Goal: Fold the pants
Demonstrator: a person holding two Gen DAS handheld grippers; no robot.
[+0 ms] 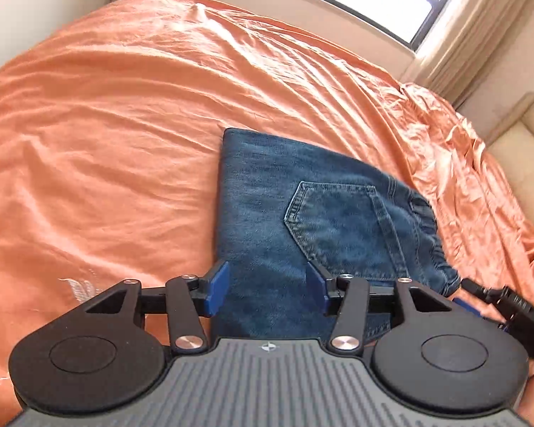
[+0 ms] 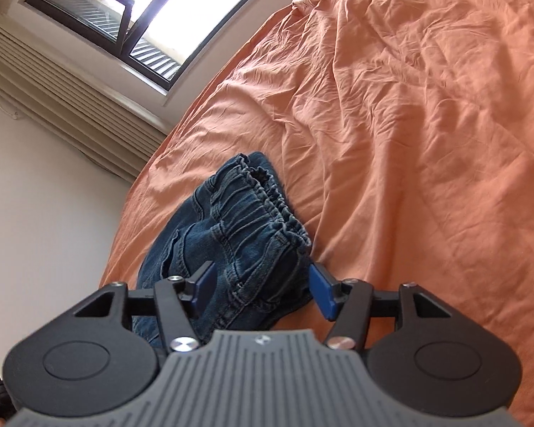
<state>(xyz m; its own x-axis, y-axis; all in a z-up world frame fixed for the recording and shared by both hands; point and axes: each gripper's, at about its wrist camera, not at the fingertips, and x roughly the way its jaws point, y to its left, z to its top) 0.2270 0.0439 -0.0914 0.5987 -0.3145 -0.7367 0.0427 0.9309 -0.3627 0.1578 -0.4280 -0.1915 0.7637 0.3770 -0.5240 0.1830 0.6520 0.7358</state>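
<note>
Folded blue denim pants (image 1: 302, 213) lie on the orange bed sheet (image 1: 124, 124), back pocket up and elastic waistband toward the right. My left gripper (image 1: 268, 290) hangs open just above the near edge of the pants, its blue pads apart with nothing pinched. In the right wrist view the same pants (image 2: 238, 235) show their gathered waistband. My right gripper (image 2: 263, 293) is open too, its pads spread on either side of the waistband end without pressing it. The right gripper's black body (image 1: 509, 306) peeks in at the left wrist view's right edge.
The orange sheet (image 2: 409, 142) covers the whole bed and is wrinkled, bunched at the far right edge (image 1: 462, 142). A window (image 2: 124, 17) and a ribbed wall unit (image 2: 53, 89) stand beyond the bed. A cream wall and pale furniture (image 1: 516, 142) border the bed.
</note>
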